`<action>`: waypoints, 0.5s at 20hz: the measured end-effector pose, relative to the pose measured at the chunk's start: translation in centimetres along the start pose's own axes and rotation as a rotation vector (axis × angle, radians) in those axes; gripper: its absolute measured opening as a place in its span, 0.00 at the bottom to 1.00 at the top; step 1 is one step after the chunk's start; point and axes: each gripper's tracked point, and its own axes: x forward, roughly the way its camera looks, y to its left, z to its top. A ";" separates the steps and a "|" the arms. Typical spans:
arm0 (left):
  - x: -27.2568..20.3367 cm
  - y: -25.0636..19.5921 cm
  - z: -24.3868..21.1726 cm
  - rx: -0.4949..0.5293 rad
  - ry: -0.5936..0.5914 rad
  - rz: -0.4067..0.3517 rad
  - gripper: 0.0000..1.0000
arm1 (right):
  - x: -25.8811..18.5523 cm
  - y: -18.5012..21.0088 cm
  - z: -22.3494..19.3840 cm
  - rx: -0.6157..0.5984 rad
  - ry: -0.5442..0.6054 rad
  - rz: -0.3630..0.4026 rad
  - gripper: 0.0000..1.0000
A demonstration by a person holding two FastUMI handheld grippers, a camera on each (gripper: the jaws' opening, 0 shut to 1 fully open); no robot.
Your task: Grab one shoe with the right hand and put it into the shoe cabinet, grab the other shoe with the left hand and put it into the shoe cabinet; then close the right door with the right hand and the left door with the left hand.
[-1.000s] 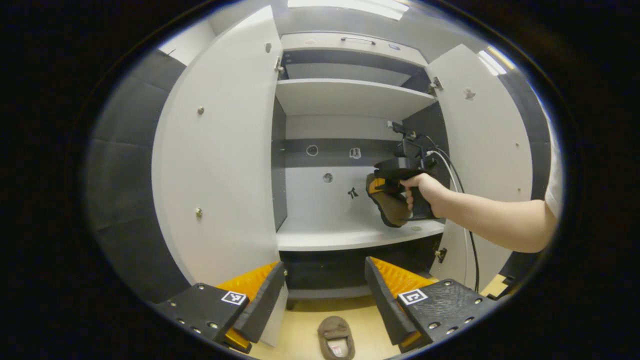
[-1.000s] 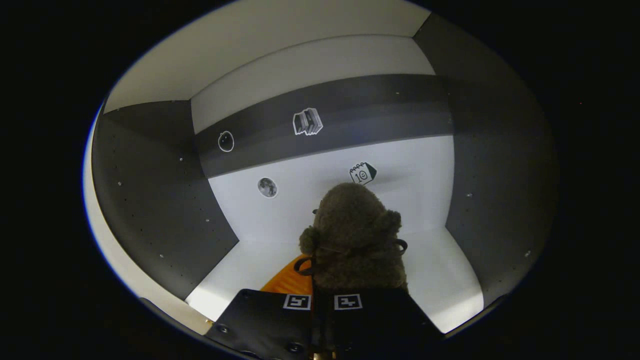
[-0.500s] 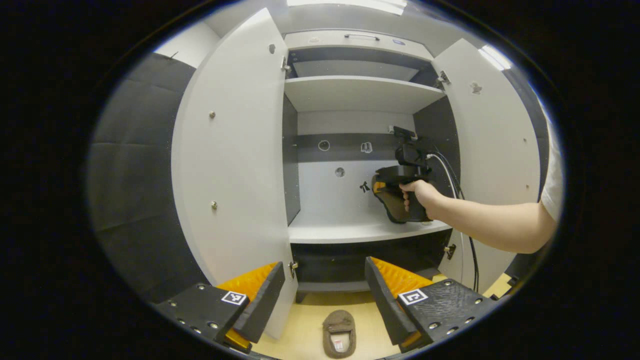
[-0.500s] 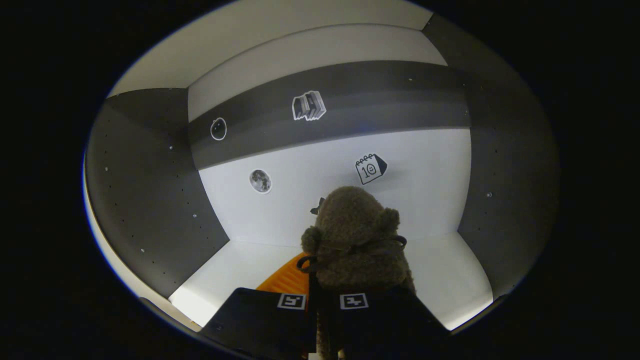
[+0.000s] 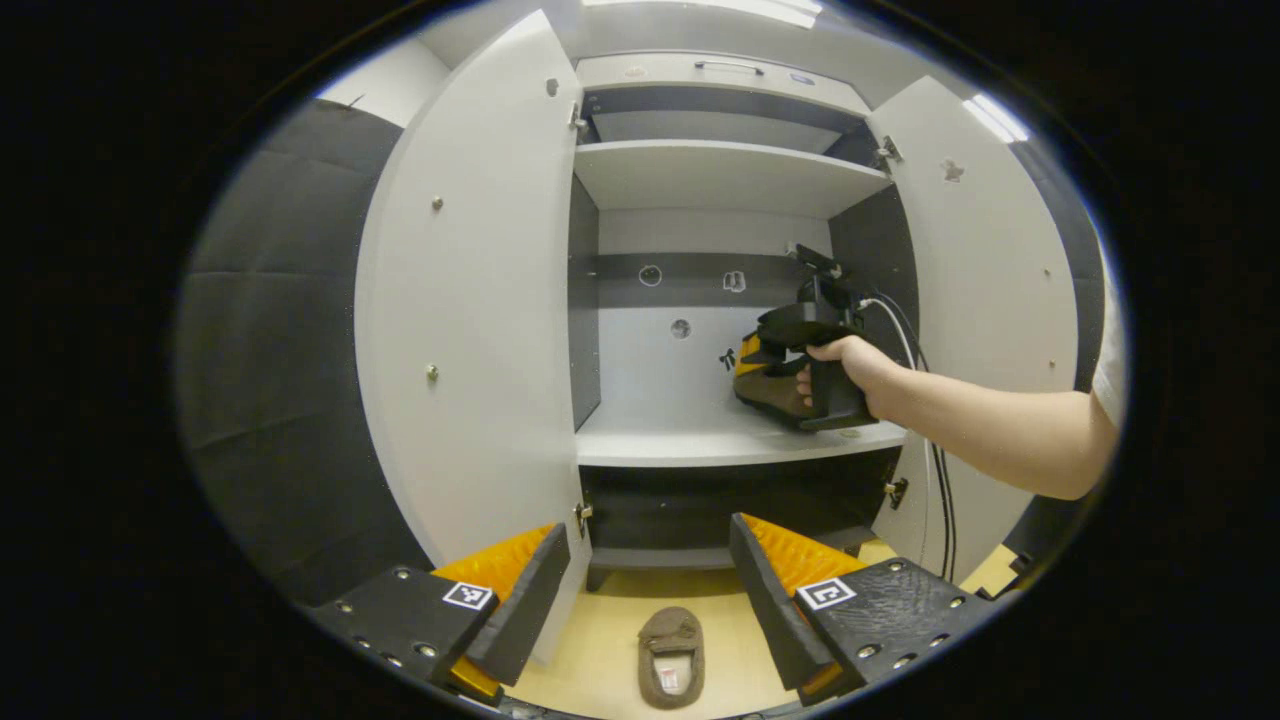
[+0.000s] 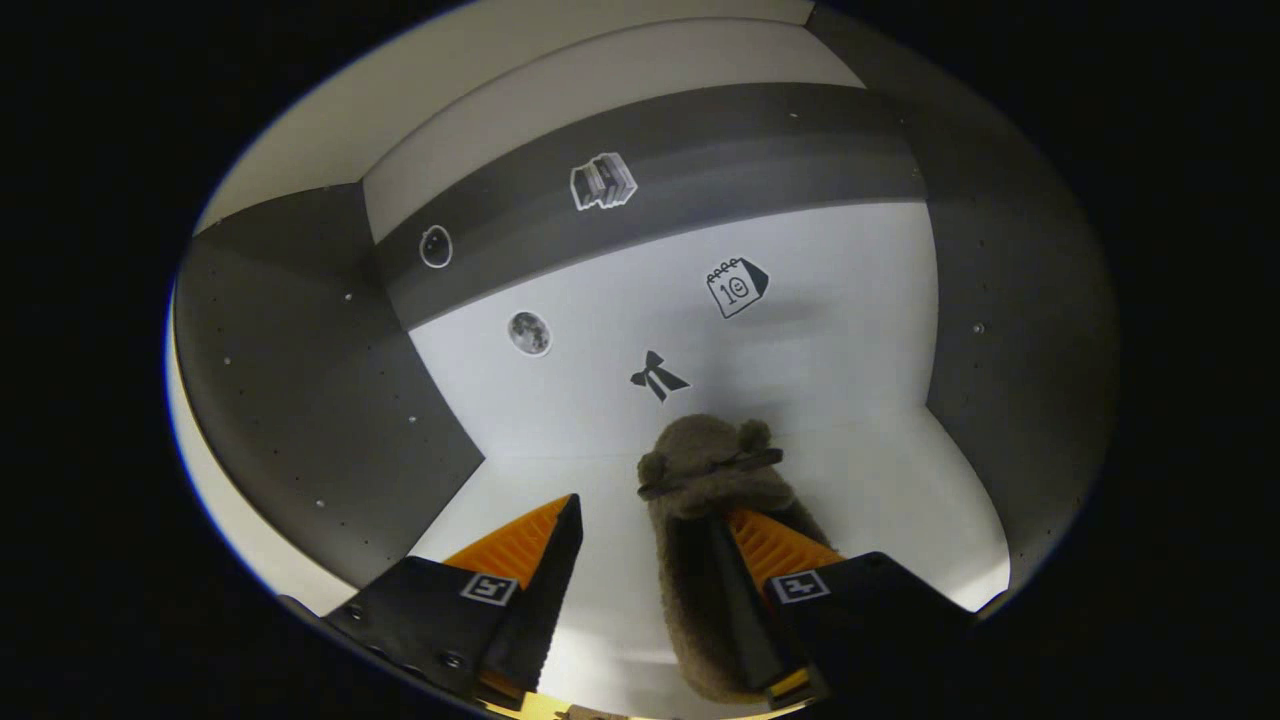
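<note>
A brown fuzzy shoe [image 6: 710, 475] lies on the white middle shelf [image 6: 880, 500] of the shoe cabinet, toe toward the back wall. My right gripper [image 6: 640, 580] is open around its heel end, and the right finger [image 6: 745, 590] overlaps the shoe. In the left gripper view a hand holds that right gripper [image 5: 810, 365] over the shoe [image 5: 762, 388] on the shelf [image 5: 690, 442]. The other brown shoe [image 5: 670, 655] rests on the wooden floor in front of the cabinet, just beyond my left gripper [image 5: 640, 590], which is open and holds nothing.
Both cabinet doors stand open, the left door [image 5: 470, 300] and the right door [image 5: 990, 290]. An upper shelf [image 5: 720, 175] and a dark lower compartment [image 5: 720, 500] frame the middle shelf. Small stickers [image 6: 738, 288] dot the back wall. A cable [image 5: 935, 480] hangs from the right gripper.
The right gripper lowered the shoe onto the middle shelf and opened, letting it go. The left gripper stayed open, drifting slightly back from the cabinet.
</note>
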 end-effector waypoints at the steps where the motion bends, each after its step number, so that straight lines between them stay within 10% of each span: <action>1: 0.0 0.2 -0.3 -0.004 0.005 0.000 0.98 | -0.7 0.6 -0.4 -0.011 0.010 0.020 0.79; 4: 0.1 0.8 -1.0 -0.022 0.012 -0.007 0.99 | -2.5 2.1 -2.0 -0.062 0.052 0.044 0.96; 10: 0.5 1.4 -2.1 -0.030 0.021 -0.035 0.98 | -4.5 1.1 -3.0 -0.080 0.086 -0.011 0.96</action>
